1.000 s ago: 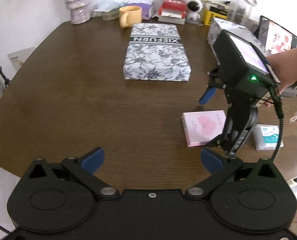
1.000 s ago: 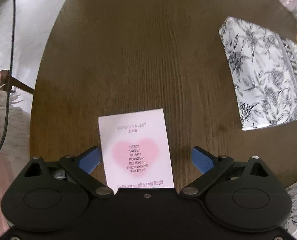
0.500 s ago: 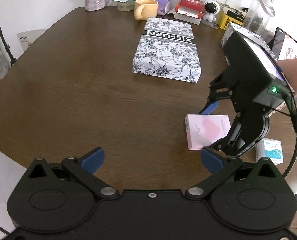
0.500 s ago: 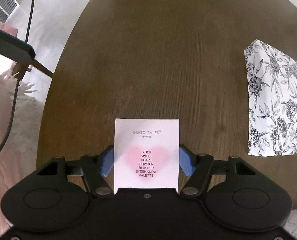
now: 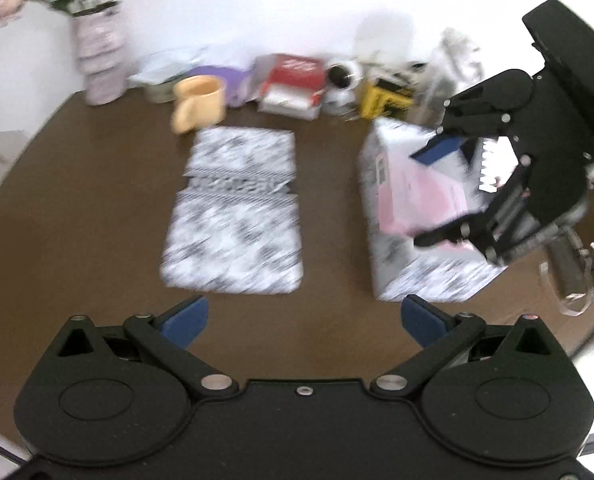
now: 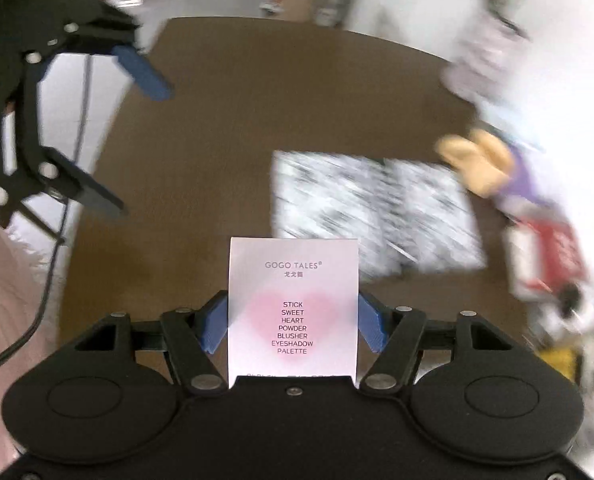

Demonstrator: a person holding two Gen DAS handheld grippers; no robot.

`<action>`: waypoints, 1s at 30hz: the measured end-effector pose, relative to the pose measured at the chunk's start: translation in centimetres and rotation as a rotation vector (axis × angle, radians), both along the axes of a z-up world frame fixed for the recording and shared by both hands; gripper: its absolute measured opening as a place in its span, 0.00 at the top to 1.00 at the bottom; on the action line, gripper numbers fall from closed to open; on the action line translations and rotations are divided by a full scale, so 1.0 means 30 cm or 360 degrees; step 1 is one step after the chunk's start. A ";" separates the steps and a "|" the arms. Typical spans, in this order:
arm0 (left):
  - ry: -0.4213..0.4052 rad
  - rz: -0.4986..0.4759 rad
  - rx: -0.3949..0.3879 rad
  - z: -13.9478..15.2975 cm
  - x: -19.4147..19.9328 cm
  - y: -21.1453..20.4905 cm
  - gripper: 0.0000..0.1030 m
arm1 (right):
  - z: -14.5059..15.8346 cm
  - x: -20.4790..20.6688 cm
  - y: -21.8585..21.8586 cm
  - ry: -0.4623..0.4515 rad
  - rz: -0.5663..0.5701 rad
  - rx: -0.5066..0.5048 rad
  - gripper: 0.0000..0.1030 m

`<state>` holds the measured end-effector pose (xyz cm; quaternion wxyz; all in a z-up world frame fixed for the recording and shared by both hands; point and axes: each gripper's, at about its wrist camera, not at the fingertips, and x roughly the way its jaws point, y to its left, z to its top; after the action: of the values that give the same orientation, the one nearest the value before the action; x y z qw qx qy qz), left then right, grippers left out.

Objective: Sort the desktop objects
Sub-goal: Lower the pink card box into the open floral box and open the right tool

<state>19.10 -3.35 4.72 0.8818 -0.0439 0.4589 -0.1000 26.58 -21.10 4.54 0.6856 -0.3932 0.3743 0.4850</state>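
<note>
Plainly, held thing: a pink eyeshadow palette box (image 6: 293,308), printed with a heart and product text, is clamped in the right gripper (image 6: 293,322) and hangs clear of the counter (image 6: 225,128).
Right fingers: closed in on the box's two long side edges, blue pads (image 6: 213,326) pressing flat against the card; nothing else is between them.
Left fingers: the left gripper (image 5: 303,318) is spread wide with nothing between its pads (image 5: 187,318), hovering above bare wood.
Box position: from the left wrist view the pink box (image 5: 421,196) appears in front of the tall floral-patterned box (image 5: 417,272); whether it is directly over it I cannot tell.
Neighbours: a flat floral-patterned box (image 5: 237,216) lies mid-counter, a yellow mug (image 5: 197,102) just behind it.
Handling judgement: probably light, thin card, fairly stiff but crushable, with a smooth, slippery finish; the contents could crack if dropped.
Where to hold: the side edges near mid-length, as now, with modest squeeze.
Risk: motion blur suggests a quick carry, so the box could slide.
</note>
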 end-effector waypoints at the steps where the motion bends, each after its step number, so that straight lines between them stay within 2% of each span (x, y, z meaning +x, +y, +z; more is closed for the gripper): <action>1: 0.0006 -0.0019 -0.0017 0.000 0.021 -0.026 0.00 | 0.008 0.041 -0.045 -0.0013 -0.0038 -0.0020 0.33; 4: 0.0033 -0.0054 -0.0040 -0.011 0.081 -0.101 0.00 | -0.025 0.151 -0.165 0.0014 -0.0115 -0.0098 0.33; 6: 0.0051 -0.0052 -0.0010 -0.025 0.112 -0.149 0.00 | -0.060 0.230 -0.208 0.0043 -0.0169 -0.0139 0.33; 13: 0.0082 -0.0057 0.0112 -0.059 0.172 -0.246 0.00 | -0.373 0.399 -0.274 0.0218 -0.0192 -0.0249 0.33; 14: 0.0098 -0.0052 0.0124 -0.069 0.180 -0.253 0.00 | -0.439 0.439 -0.211 0.0230 -0.0181 -0.0261 0.33; 17: 0.0158 -0.0029 0.0137 -0.089 0.195 -0.251 0.00 | -0.532 0.484 -0.191 0.0258 -0.0126 -0.0309 0.33; 22: 0.0237 0.0022 0.0135 -0.134 0.221 -0.246 0.00 | -0.592 0.498 -0.191 0.0243 -0.0060 -0.0343 0.33; 30: 0.0275 0.0015 0.0143 -0.145 0.231 -0.258 0.00 | -0.599 0.524 -0.217 0.0284 -0.0061 -0.0297 0.33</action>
<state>26.04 -11.08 0.38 0.8405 -0.0150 0.5370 -0.0711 42.29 -27.62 -13.43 0.6191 -0.4035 0.4847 0.4680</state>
